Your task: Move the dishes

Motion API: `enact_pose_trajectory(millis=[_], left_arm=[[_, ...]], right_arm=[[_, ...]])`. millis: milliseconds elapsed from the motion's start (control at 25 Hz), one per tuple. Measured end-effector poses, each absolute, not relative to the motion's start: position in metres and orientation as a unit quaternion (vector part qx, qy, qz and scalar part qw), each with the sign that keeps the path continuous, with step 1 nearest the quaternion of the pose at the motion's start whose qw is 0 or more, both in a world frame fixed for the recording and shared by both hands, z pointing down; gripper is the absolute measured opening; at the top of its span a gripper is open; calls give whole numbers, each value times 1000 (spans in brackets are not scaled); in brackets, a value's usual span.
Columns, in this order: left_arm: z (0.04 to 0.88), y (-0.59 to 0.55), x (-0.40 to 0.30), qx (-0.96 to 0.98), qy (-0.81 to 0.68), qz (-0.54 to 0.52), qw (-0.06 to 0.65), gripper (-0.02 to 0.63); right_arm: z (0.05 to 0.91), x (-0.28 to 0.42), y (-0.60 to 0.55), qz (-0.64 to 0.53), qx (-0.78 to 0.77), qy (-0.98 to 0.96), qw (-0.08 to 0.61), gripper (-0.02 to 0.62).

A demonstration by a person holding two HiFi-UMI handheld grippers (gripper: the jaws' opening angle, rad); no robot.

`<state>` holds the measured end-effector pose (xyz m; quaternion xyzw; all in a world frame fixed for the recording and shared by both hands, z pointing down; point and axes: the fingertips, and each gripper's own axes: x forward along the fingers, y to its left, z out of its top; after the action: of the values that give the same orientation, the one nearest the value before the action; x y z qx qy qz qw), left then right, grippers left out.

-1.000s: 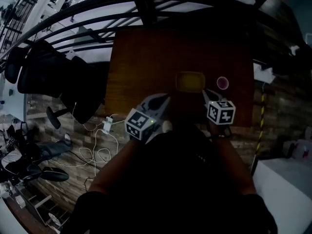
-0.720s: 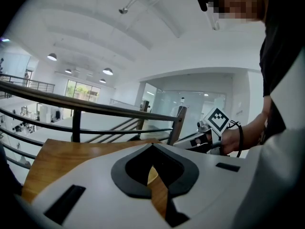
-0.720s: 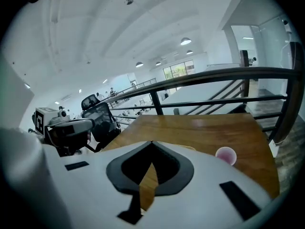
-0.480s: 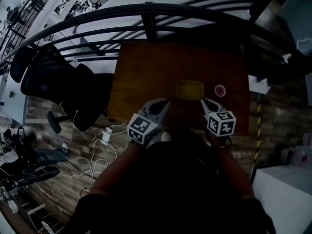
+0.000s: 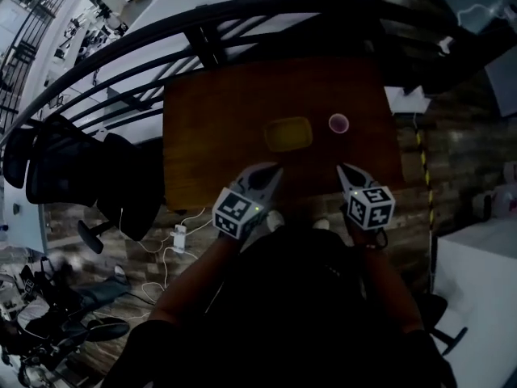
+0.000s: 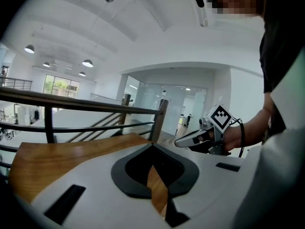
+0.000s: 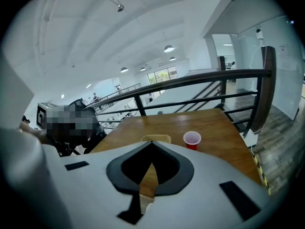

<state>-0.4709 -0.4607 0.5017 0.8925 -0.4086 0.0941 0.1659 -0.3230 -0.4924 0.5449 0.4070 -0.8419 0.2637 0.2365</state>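
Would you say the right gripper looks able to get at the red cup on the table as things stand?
Probably yes: the right gripper hangs at the near edge of the table, with only bare wood before the red cup; the yellow dish sits aside.

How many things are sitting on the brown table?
2. A yellow dish lies near the middle of the table; a red cup stands to its right, apart from it. None seem hidden.
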Motion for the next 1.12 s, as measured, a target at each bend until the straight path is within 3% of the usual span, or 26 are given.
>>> enact_pose_trajectory(millis=[480, 840, 1120], left_arm=[[497, -427, -245, 958, -215, 124, 143, -9], [497, -302, -39, 982, -40, 146, 112, -9], [503, -204, 79, 980, 80, 159, 89, -9]], right_arm=[[530, -89, -392, 305, 572, -747, 148, 11], [536, 79, -239, 320, 678, -657, 85, 11], [543, 171, -110, 320, 748, -580, 39, 11]])
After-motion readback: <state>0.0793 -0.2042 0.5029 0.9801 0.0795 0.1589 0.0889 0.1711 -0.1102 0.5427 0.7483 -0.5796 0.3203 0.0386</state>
